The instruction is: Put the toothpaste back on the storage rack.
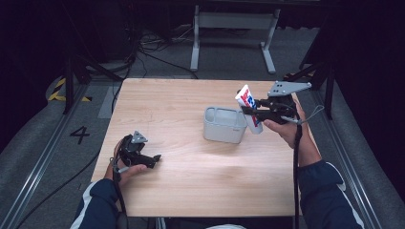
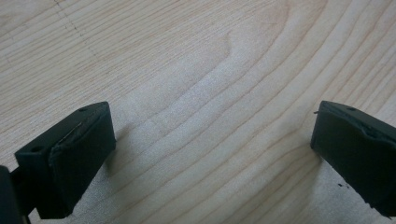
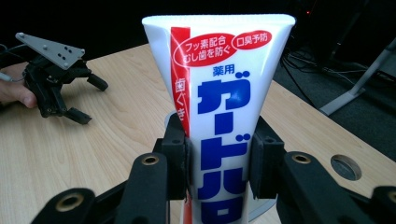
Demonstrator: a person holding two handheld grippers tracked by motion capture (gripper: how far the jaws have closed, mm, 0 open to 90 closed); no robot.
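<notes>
White plastic with red and blue print, the tube [image 3: 219,107] is clamped across its lower body between the pads of the right gripper [image 1: 253,113], crimped flat end up and tilted a little. In the high view it hangs just beside the grey holder [image 1: 224,125], over its right rim and not yet inside. A tube like this is probably light and soft: the walls give under pressure, so a hard squeeze could dent it or push paste toward the cap, and the glossy skin may slip. The thicker lower part, where the pads sit now, looks like the safest place to grip; the thin crimp would fold.

The left gripper [image 1: 143,157] rests low over the table [image 1: 191,186], jaws wide apart with nothing between them.

Count: one tube, one holder, two grippers, one table.
</notes>
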